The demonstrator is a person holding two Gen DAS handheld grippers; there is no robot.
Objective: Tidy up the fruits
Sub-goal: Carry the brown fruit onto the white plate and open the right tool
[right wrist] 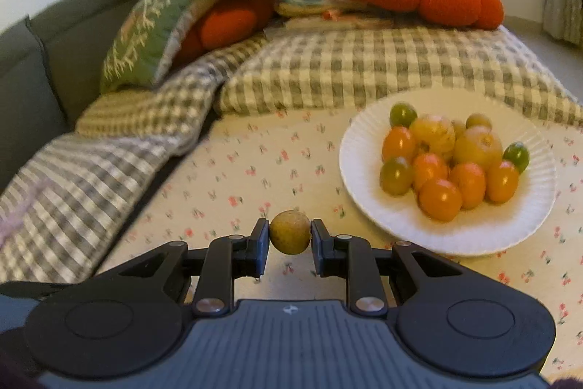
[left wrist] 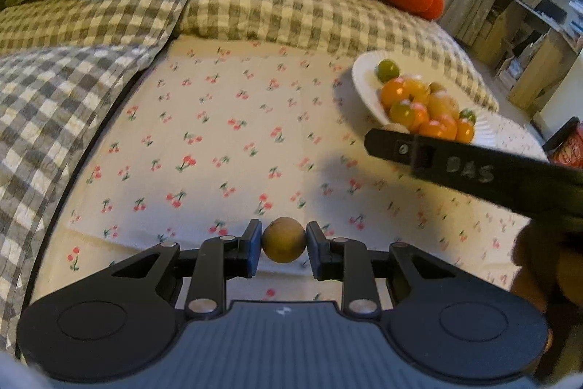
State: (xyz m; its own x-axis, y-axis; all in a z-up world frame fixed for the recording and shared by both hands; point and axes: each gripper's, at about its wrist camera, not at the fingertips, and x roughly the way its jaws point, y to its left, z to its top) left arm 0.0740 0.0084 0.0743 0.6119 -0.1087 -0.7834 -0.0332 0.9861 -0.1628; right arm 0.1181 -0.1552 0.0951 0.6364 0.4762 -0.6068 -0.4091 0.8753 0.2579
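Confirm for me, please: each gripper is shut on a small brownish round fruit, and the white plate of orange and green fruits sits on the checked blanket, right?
Not quite. The white plate sits on the cherry-print cloth, not the checked blanket, as the right wrist view shows. The rest holds: the left gripper and right gripper each hold a small brownish fruit.

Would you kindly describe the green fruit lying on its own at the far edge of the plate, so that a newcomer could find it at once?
On the cherry-print cloth stands a white plate heaped with small round fruits. At its far left rim lies a green fruit, just behind the heap. It is plain green, and lies farthest back on that side, while its nearest neighbours are orange or yellow.
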